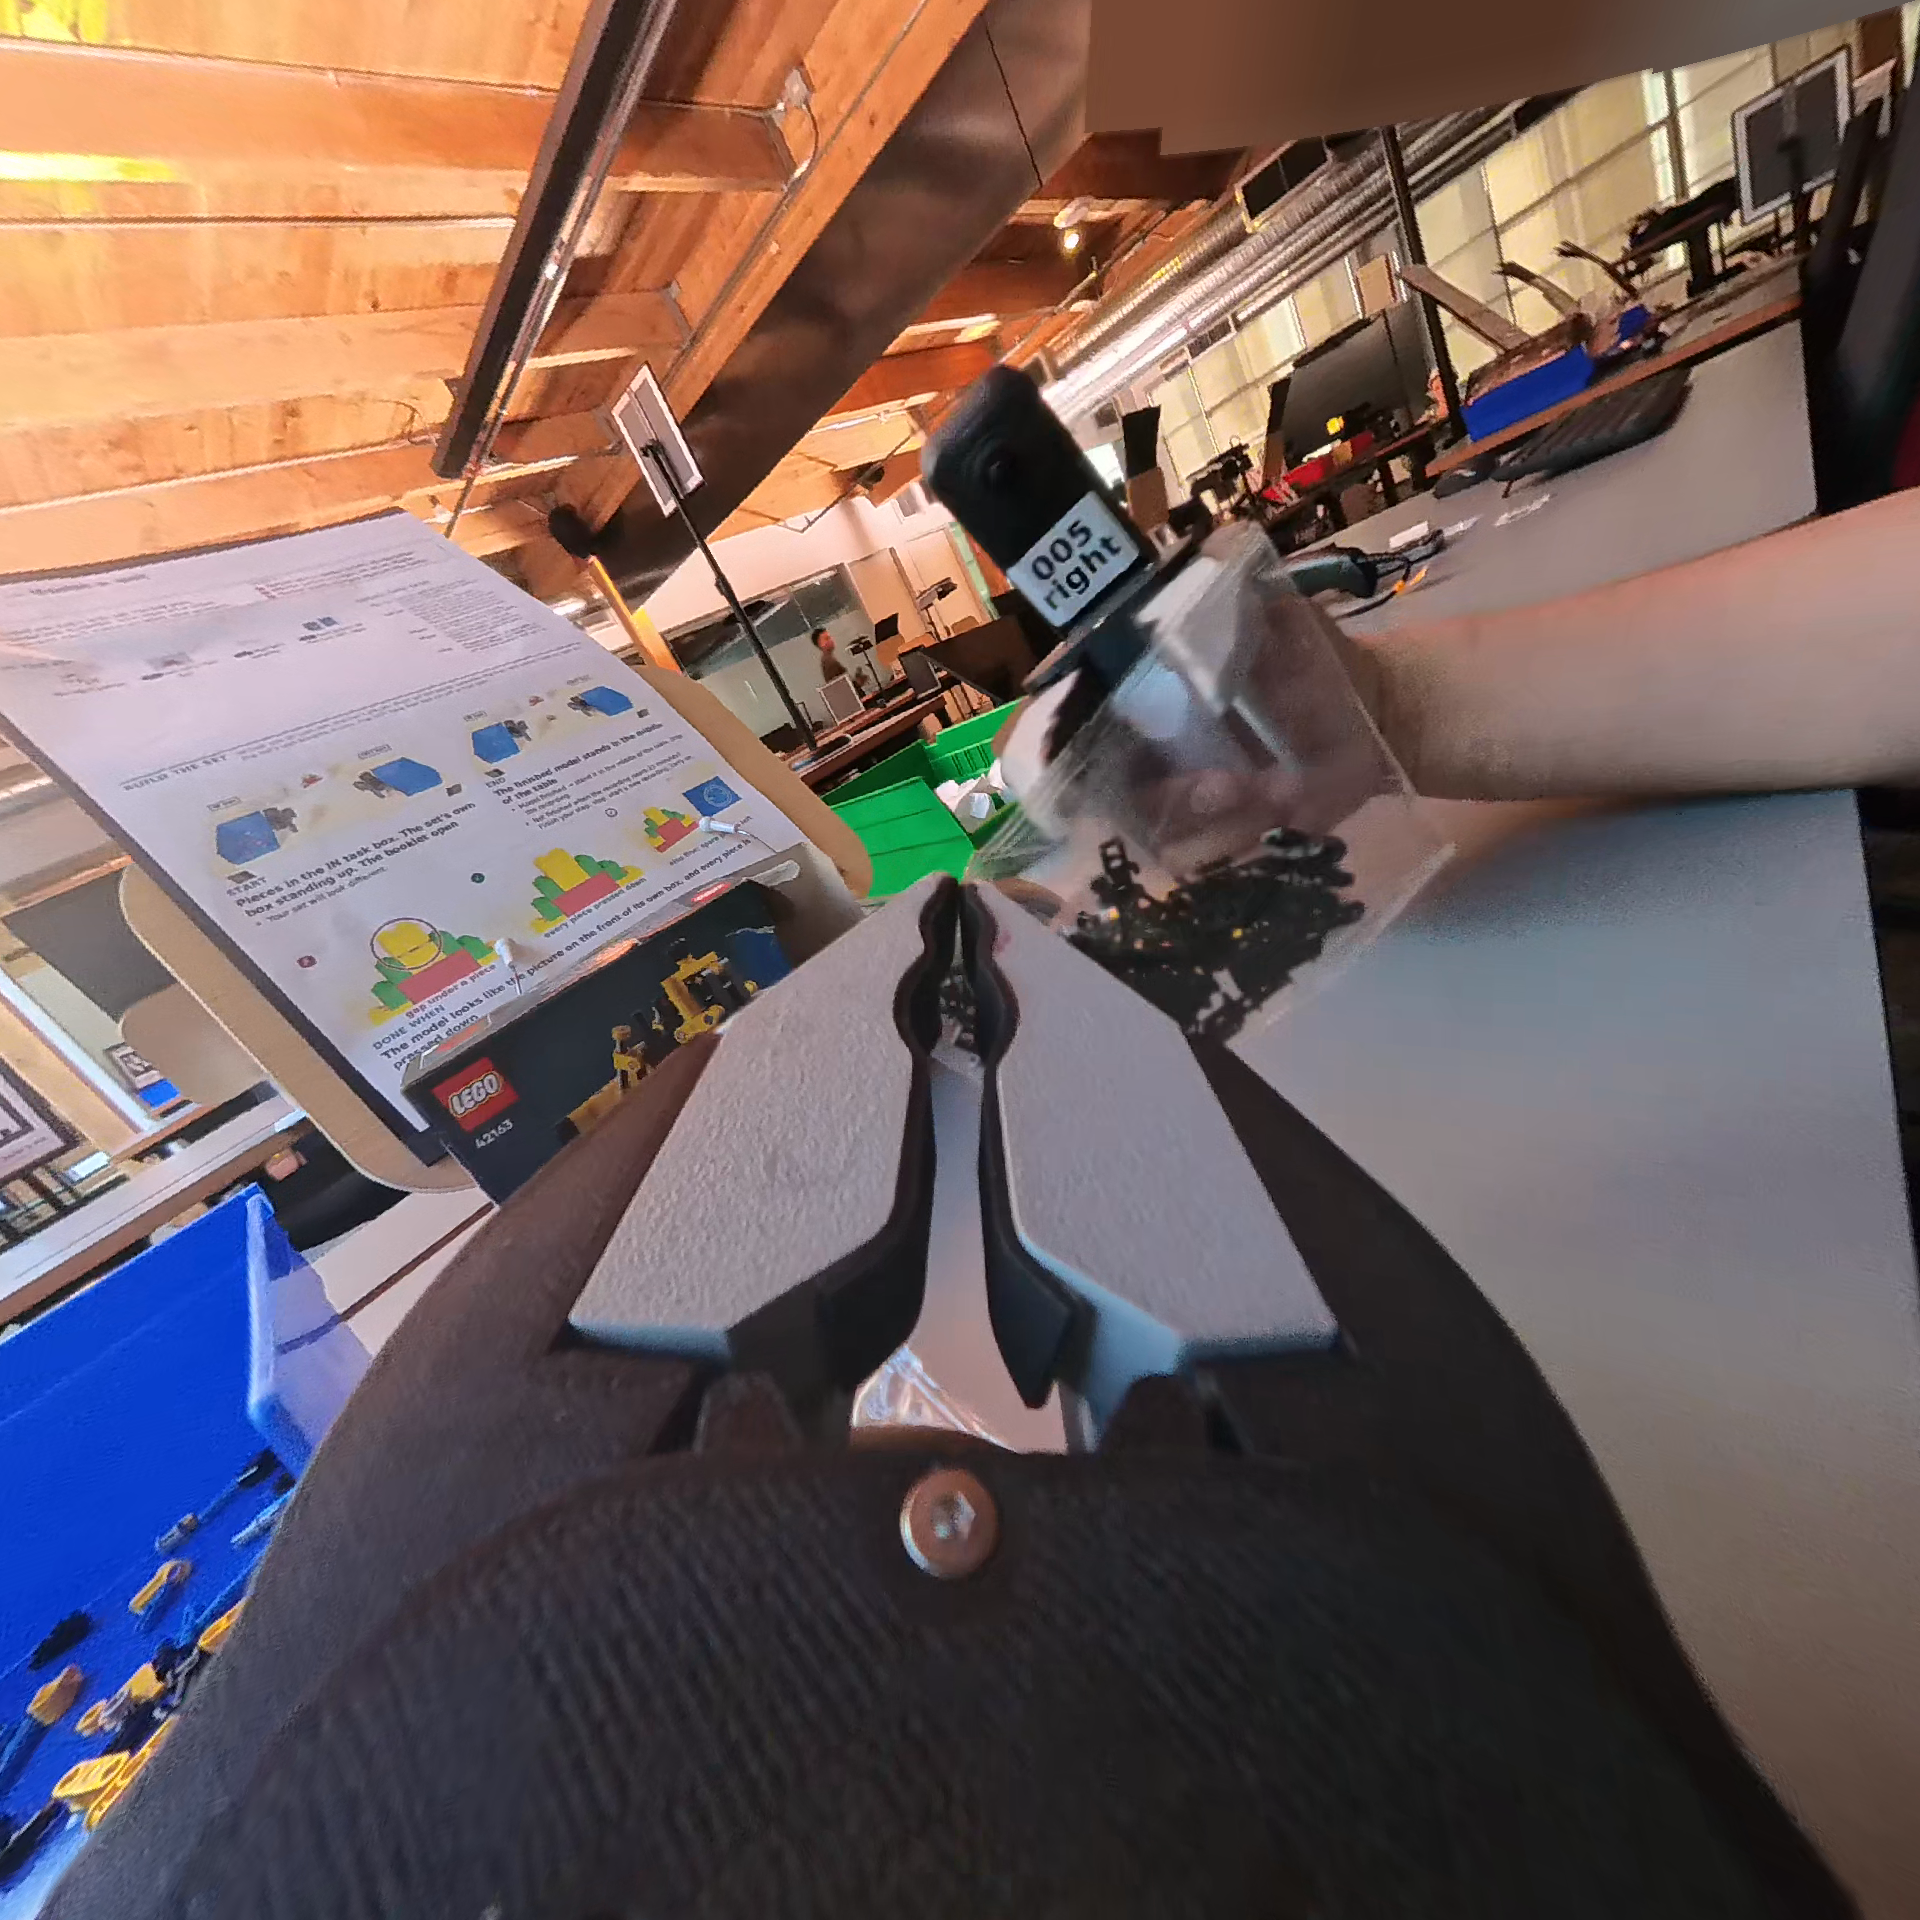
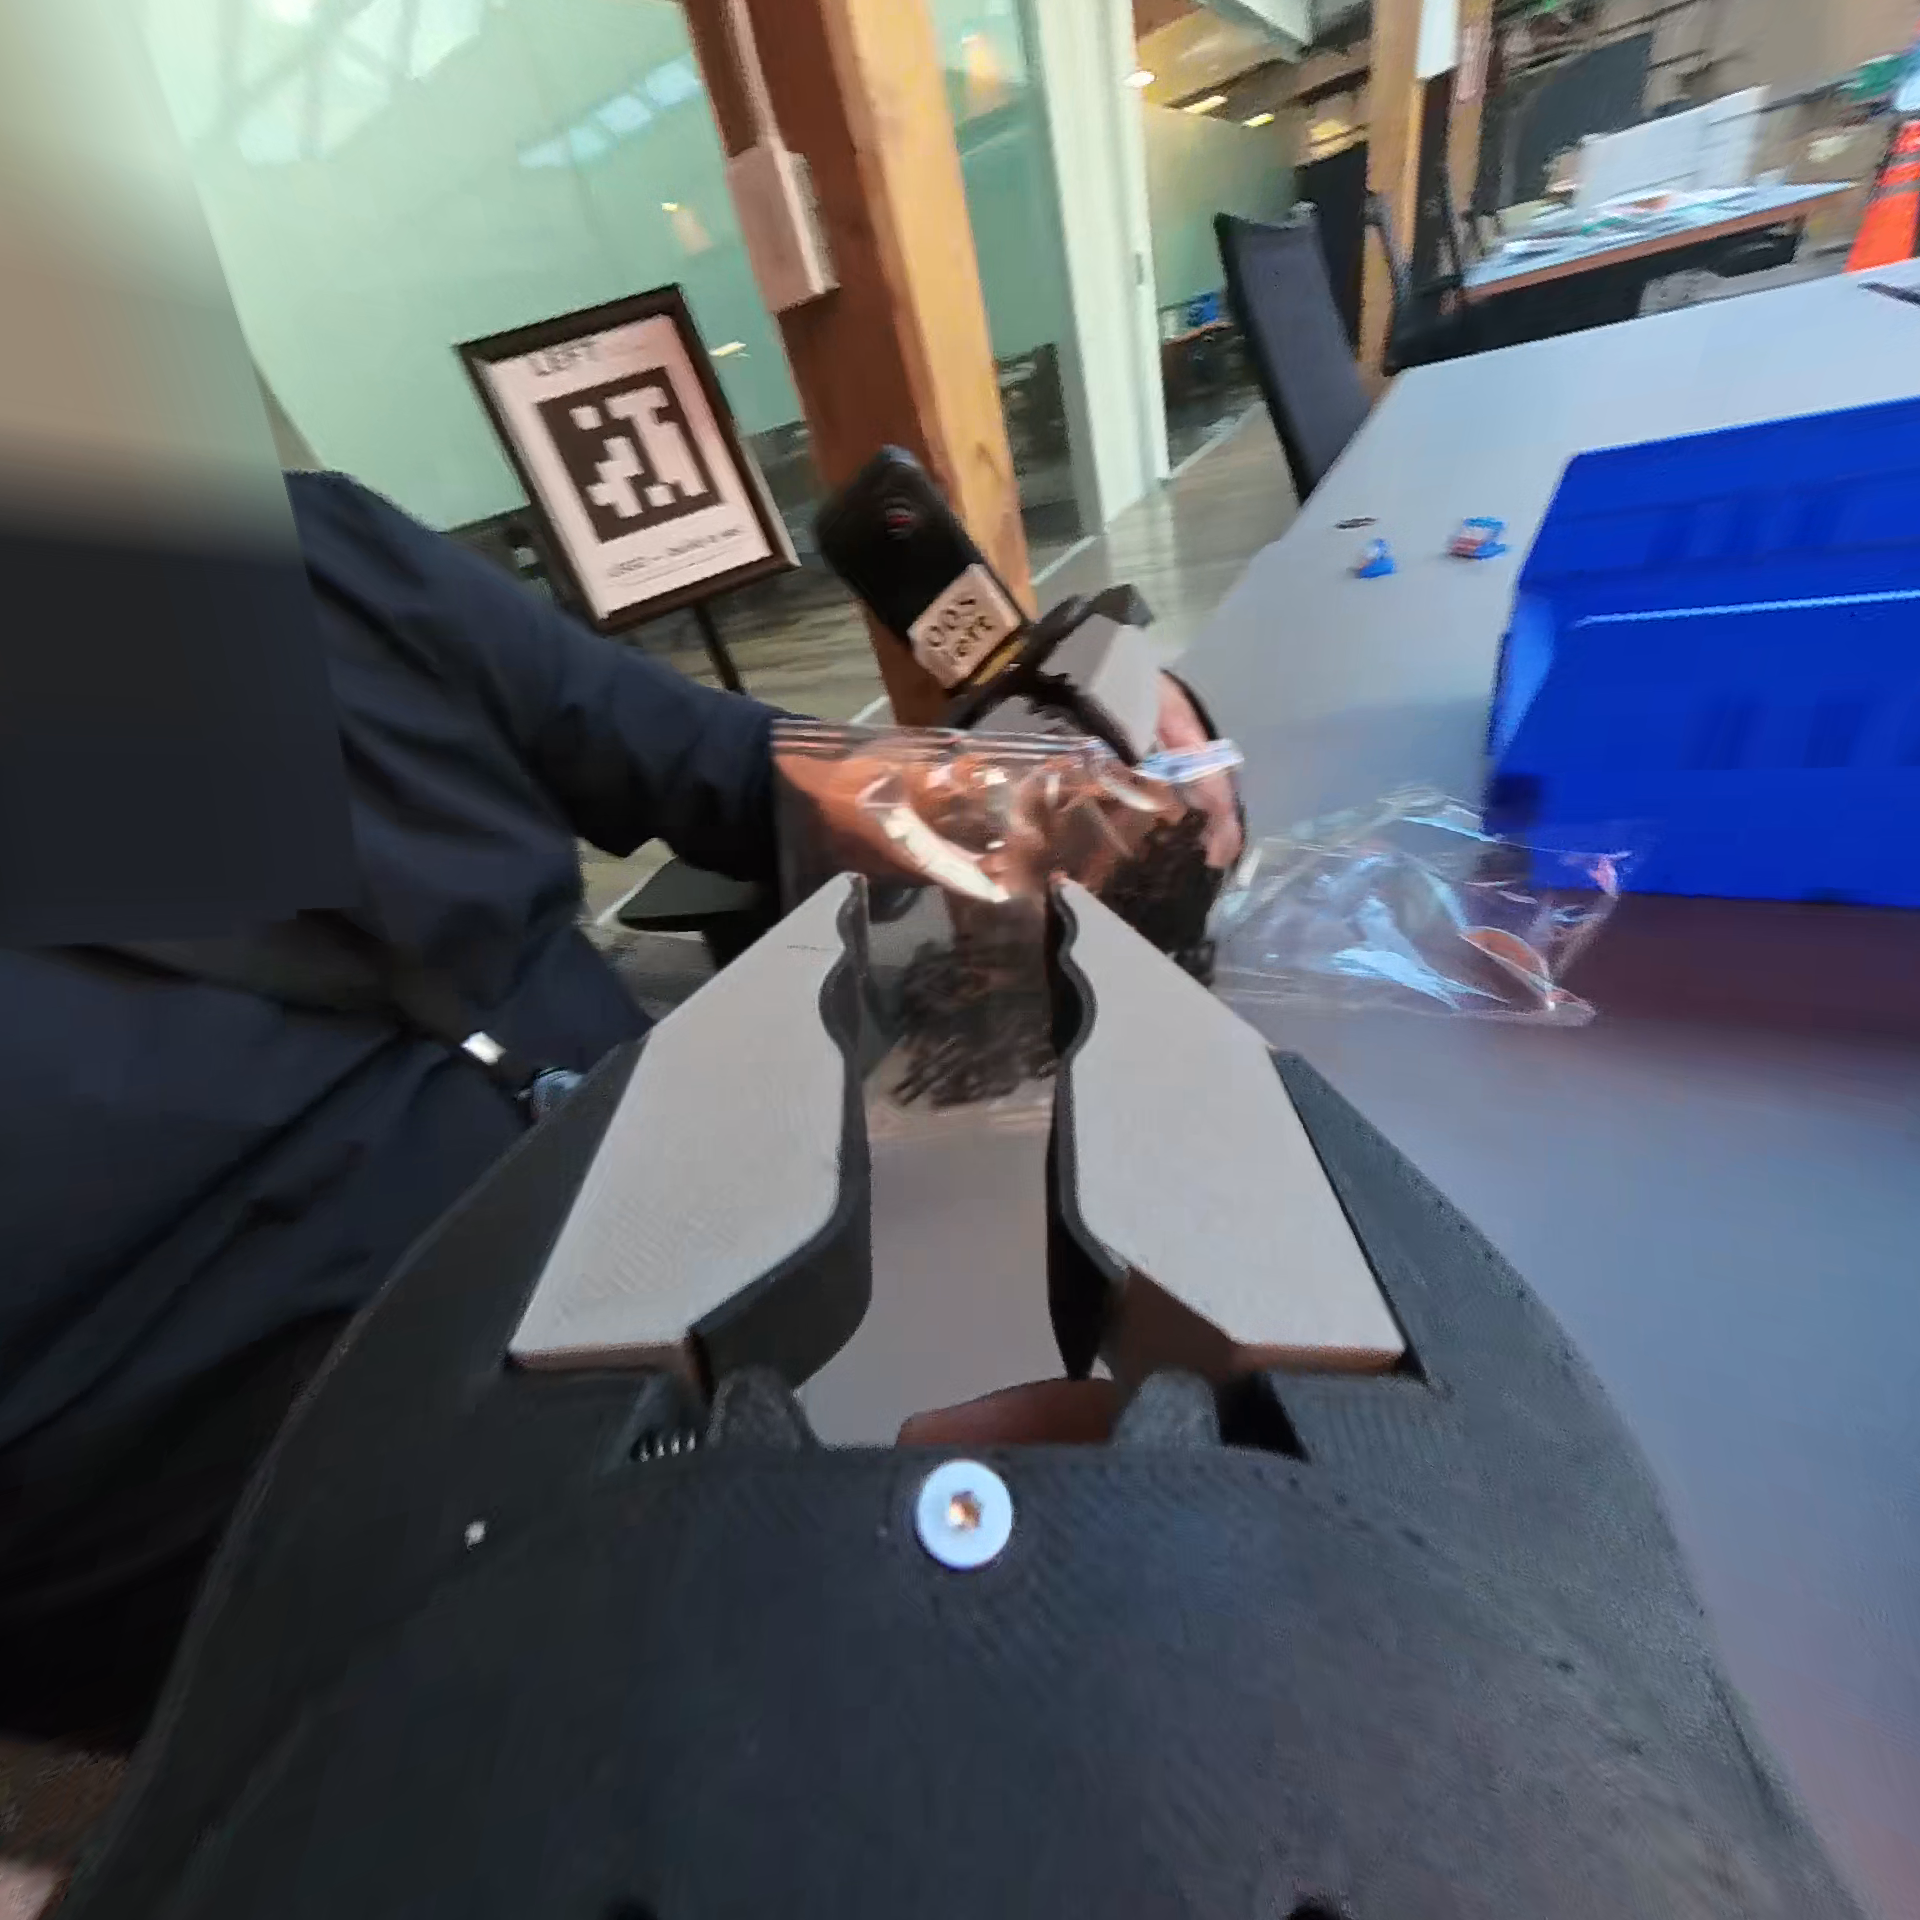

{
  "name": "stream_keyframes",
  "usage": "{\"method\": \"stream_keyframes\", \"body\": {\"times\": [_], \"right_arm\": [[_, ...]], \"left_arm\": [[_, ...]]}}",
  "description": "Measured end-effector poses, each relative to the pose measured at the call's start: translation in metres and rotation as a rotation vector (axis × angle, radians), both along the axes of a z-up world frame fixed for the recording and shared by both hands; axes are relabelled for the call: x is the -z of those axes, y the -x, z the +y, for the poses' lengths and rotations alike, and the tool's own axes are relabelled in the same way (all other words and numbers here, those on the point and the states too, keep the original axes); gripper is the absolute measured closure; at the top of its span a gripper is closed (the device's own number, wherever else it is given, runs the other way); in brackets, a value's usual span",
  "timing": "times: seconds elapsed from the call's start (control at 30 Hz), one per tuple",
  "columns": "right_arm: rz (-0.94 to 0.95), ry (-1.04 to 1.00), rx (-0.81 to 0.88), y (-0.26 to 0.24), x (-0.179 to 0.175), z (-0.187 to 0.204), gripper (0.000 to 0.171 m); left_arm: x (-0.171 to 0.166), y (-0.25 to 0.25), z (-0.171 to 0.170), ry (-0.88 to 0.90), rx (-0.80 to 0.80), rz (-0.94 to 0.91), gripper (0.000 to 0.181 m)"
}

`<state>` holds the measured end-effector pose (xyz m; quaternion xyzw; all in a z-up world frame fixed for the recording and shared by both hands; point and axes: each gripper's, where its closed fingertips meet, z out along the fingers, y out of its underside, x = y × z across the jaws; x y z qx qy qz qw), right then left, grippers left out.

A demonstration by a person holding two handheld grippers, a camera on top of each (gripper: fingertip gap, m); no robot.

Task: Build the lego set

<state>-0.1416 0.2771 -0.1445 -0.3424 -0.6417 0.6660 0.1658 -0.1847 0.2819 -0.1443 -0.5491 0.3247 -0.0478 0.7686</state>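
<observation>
A: What colour is the bin (image 2: 1704, 644)?
B: Blue; the pieces (image 1: 1216, 925) in the clear bag (image 2: 1403, 914) are black.
A: The framed marker (image 2: 629, 457)?
B: Black-and-white blocks

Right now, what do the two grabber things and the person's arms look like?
Each gripper, left and right, has two flat tan fingers with wavy black inner edges on a dark ribbed body with a silver screw. A black camera with a small white label sits on top. One arm wears a dark sleeve; the other forearm is bare.
</observation>
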Motion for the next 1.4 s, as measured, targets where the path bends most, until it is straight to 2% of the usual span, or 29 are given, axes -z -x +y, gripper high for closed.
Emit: {"method": "stream_keyframes", "body": {"times": [0.23, 0.43, 0.5, 0.63, 0.67, 0.77, 0.93, 1.07, 1.23, 1.27, 1.3, 1.4], "right_arm": [[-0.054, -0.141, 0.031, 0.026, 0.026, -0.023, 0.128], [-0.106, -0.221, 0.150, 0.047, 0.045, -0.014, 0.125], [-0.084, -0.215, 0.145, 0.045, 0.041, -0.014, 0.131], [-0.009, -0.210, 0.159, 0.041, 0.027, -0.011, 0.163], [-0.004, -0.195, 0.149, 0.040, 0.024, -0.012, 0.161], [-0.028, -0.126, 0.119, 0.038, 0.020, -0.015, 0.135], [-0.068, -0.082, 0.142, 0.048, 0.025, -0.014, 0.134], [-0.080, -0.049, 0.160, 0.055, 0.027, -0.012, 0.140], [-0.085, -0.008, 0.163, 0.058, 0.028, -0.011, 0.155], [-0.088, -0.007, 0.159, 0.058, 0.029, -0.011, 0.159], [-0.087, -0.013, 0.159, 0.057, 0.029, -0.010, 0.171], [-0.062, -0.014, 0.170, 0.055, 0.024, -0.006, 0.171]], "left_arm": [[0.011, -0.008, 0.003, 0.009, -0.031, 0.095, 0.181], [0.013, -0.009, 0.004, -0.003, -0.052, 0.123, 0.181], [0.012, -0.008, 0.005, -0.005, -0.058, 0.119, 0.181], [0.010, -0.002, 0.007, -0.010, -0.093, 0.114, 0.181], [0.009, -0.002, 0.007, -0.015, -0.100, 0.112, 0.181], [0.009, 0.000, 0.008, -0.028, -0.124, 0.123, 0.181], [0.010, 0.003, 0.012, -0.059, -0.213, 0.197, 0.181], [0.012, 0.005, 0.016, -0.096, -0.299, 0.278, 0.181], [0.012, 0.010, 0.018, -0.087, -0.329, 0.269, 0.181], [0.011, 0.012, 0.019, -0.086, -0.344, 0.267, 0.181], [0.012, 0.014, 0.020, -0.086, -0.356, 0.269, 0.181], [0.012, 0.013, 0.020, -0.086, -0.357, 0.276, 0.181]]}}
